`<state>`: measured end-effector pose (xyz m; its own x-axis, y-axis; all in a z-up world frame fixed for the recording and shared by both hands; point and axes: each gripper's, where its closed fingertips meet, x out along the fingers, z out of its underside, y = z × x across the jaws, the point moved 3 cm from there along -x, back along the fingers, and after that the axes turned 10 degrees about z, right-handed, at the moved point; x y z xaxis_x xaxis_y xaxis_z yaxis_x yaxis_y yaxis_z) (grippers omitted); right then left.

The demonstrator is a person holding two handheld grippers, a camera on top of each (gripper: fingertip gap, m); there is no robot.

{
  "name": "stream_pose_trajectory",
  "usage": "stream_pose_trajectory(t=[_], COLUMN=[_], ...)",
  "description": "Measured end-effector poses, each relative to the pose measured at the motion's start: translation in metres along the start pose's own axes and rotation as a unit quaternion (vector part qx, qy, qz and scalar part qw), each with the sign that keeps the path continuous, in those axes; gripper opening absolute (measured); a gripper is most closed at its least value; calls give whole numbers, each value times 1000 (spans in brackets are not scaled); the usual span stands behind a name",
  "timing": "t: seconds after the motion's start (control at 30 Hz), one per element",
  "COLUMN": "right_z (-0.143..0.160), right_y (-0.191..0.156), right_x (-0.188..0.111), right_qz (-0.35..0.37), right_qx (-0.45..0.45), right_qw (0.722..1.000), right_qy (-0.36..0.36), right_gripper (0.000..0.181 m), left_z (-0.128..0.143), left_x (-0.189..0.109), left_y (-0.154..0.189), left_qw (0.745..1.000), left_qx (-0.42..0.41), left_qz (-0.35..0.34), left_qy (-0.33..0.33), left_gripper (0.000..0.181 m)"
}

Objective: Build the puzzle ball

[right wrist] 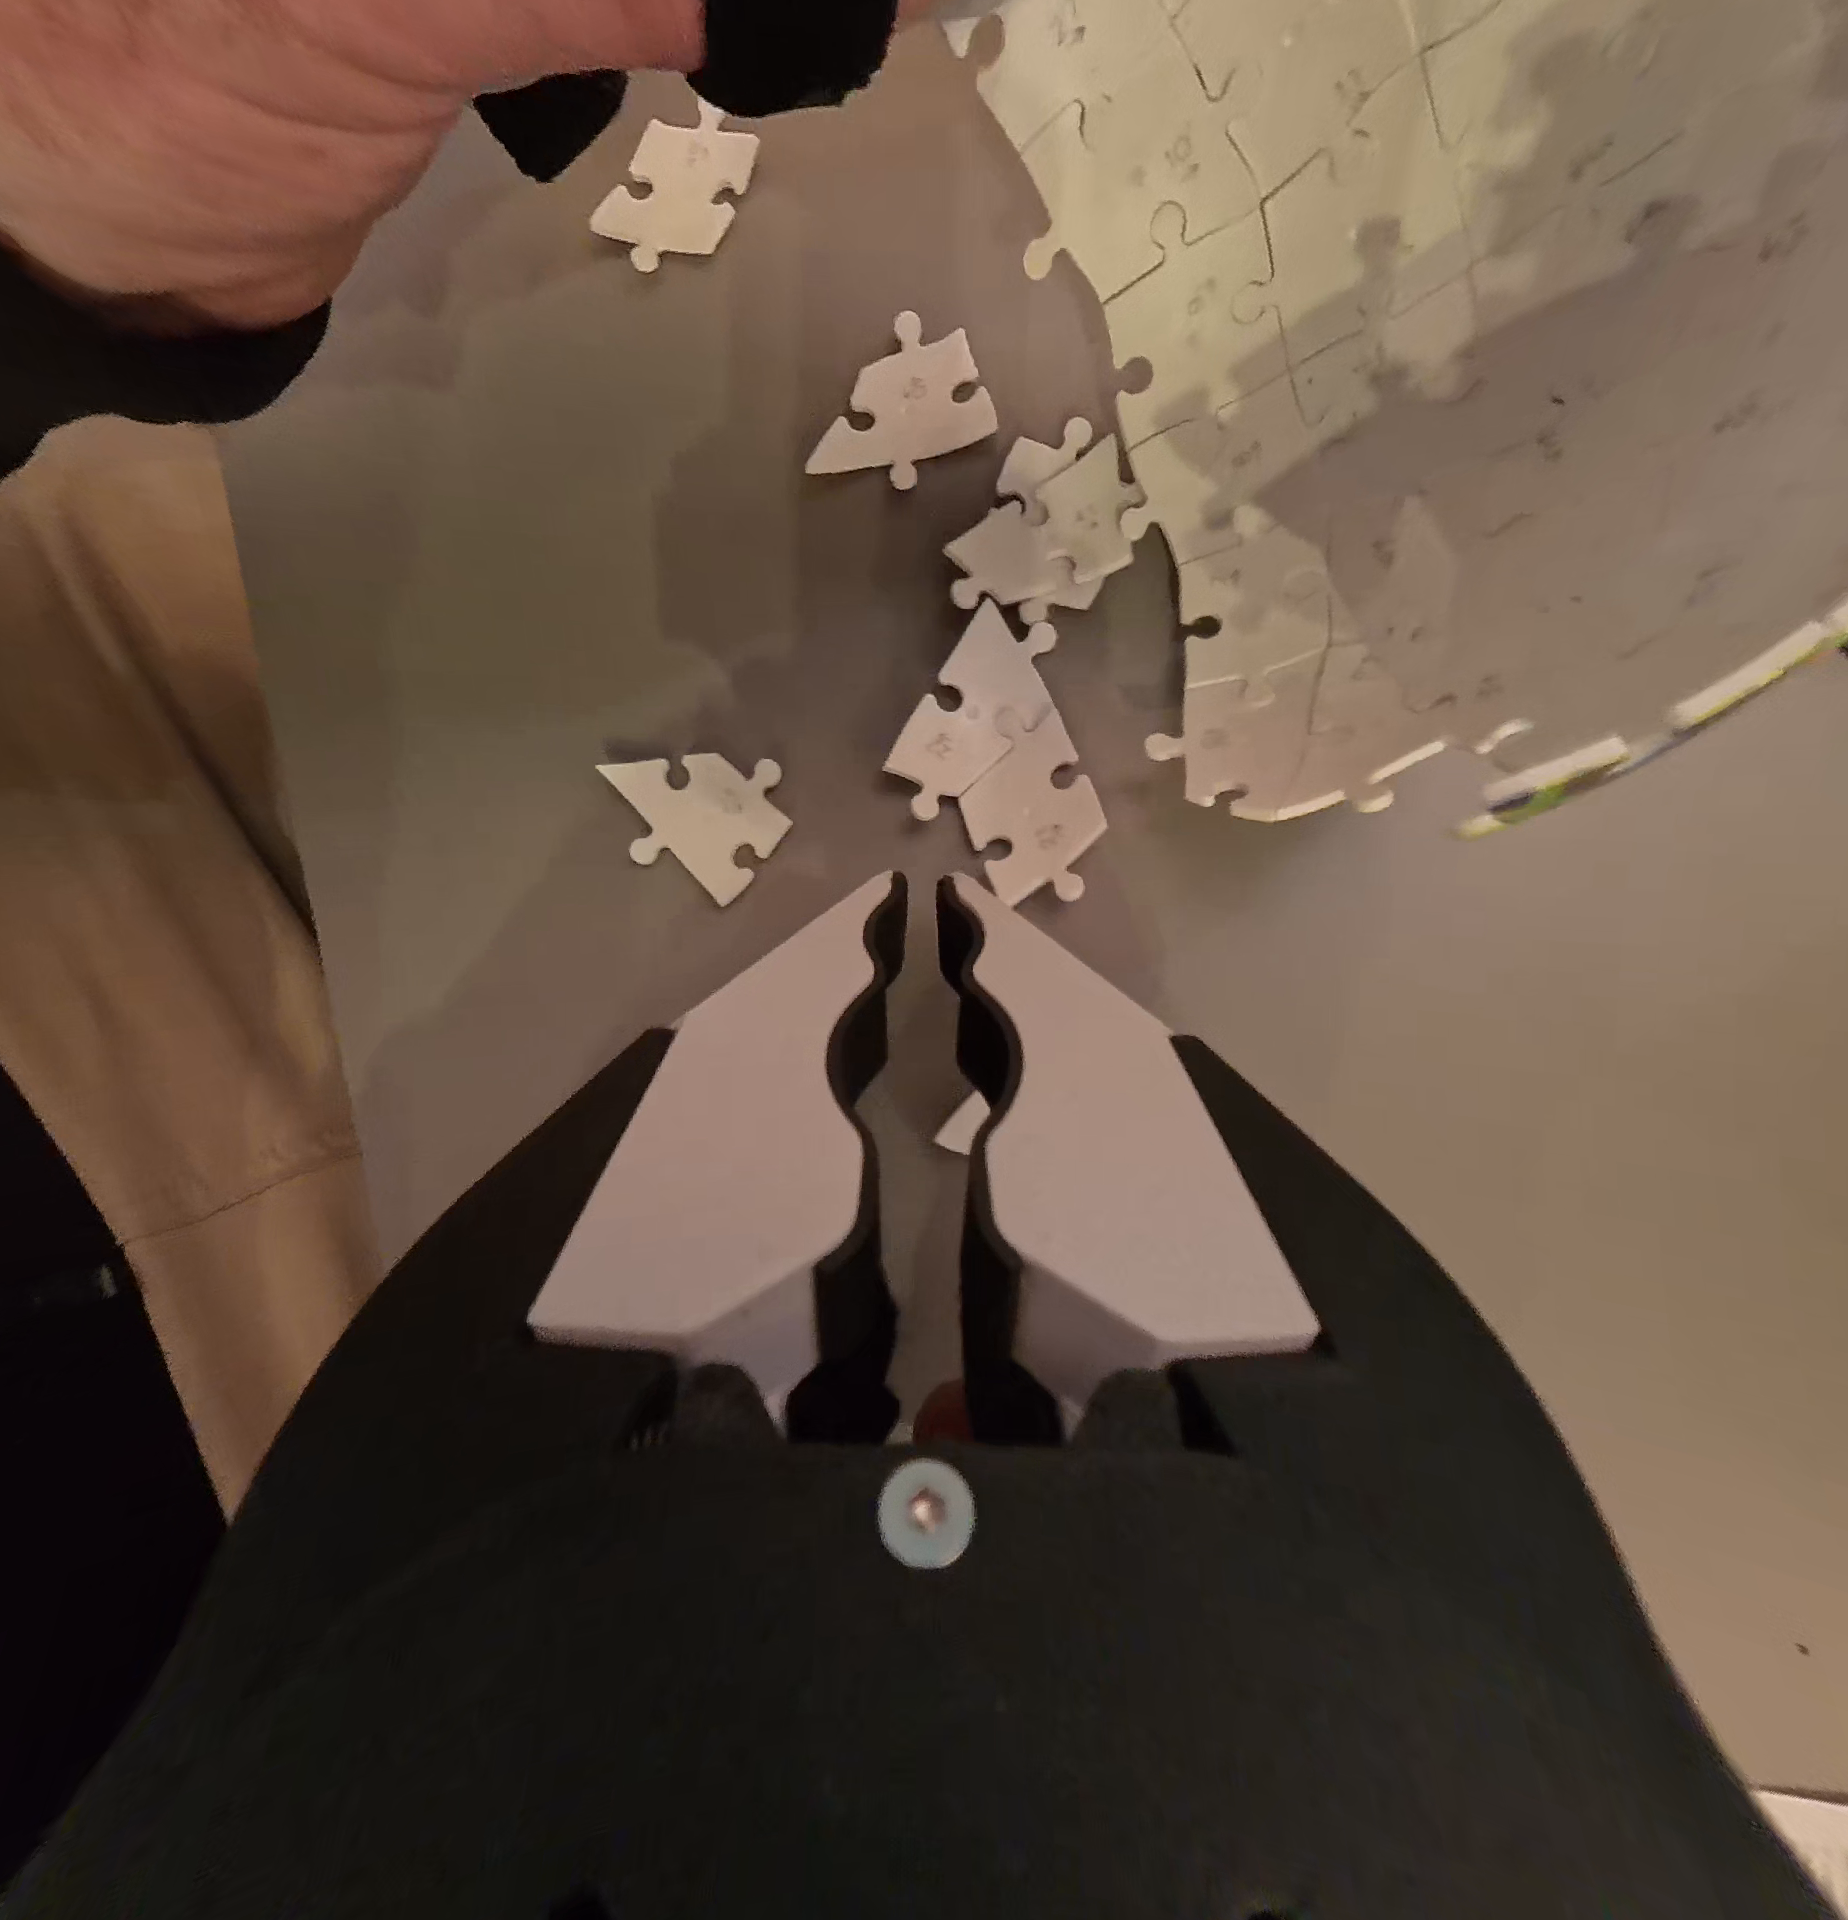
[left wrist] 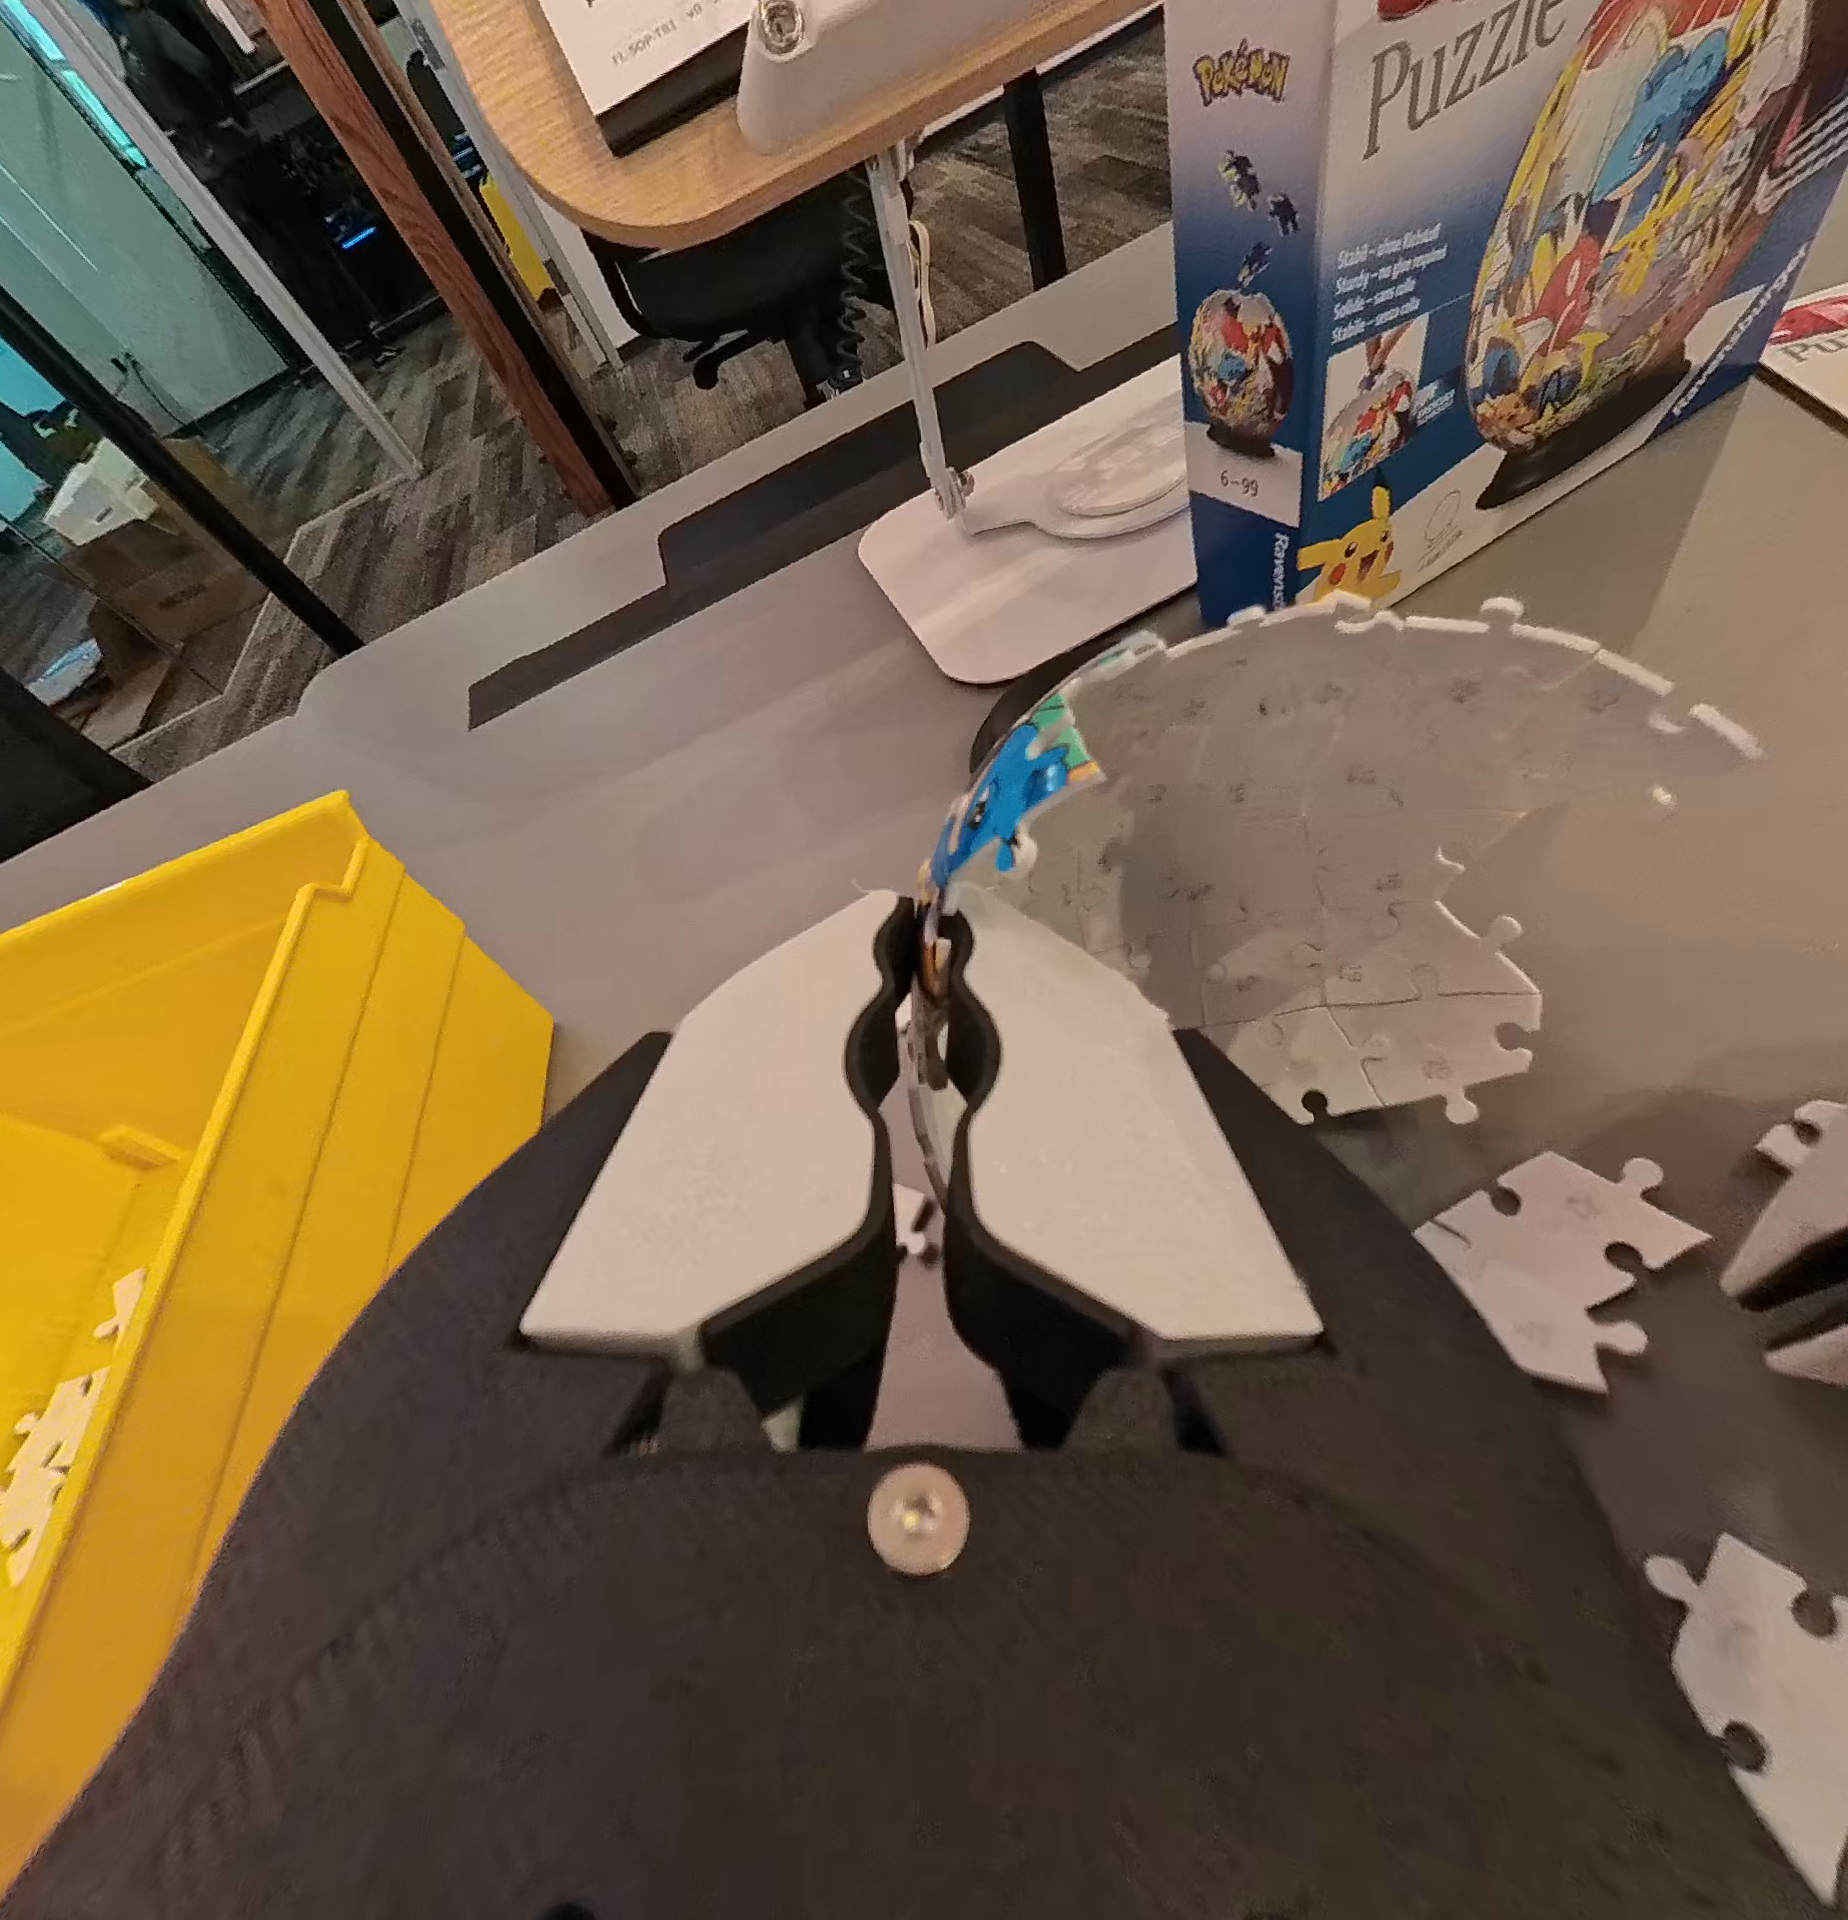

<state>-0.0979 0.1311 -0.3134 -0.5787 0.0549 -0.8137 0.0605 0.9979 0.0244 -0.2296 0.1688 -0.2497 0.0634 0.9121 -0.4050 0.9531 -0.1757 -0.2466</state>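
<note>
The left gripper (left wrist: 925,940) clamps the half-built puzzle ball's (left wrist: 1315,831) rim while the right gripper (right wrist: 920,883), nearly shut and empty, hovers over loose pieces (right wrist: 1003,769), likely picking one next.

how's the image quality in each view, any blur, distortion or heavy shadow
Left wrist view: fisheye bends the table edge; the yellow bin and loose pieces smear toward the frame edges. Right wrist view: dimmer and warmer, with blotchy shadows across the part-built ball, whose lower rim is blurred.

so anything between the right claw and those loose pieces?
Nothing visible. The right claw hangs slightly open and empty over bare table, the nearest loose pieces just ahead of its tips. The shell sits off to the side.
</note>
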Motion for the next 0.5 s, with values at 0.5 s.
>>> stream_pose_trajectory(t=[0.5], right_z=[-27], right_y=[-1], right_x=[5], right_qz=[38], right_qx=[-28], right_qw=[998], right_qy=[41], right_gripper=[5], left_z=[2], left_x=[-10], left_y=[-17], left_qw=[1000], left_qx=[-5], left_qz=[-24], left_qy=[-4], left_gripper=[3])
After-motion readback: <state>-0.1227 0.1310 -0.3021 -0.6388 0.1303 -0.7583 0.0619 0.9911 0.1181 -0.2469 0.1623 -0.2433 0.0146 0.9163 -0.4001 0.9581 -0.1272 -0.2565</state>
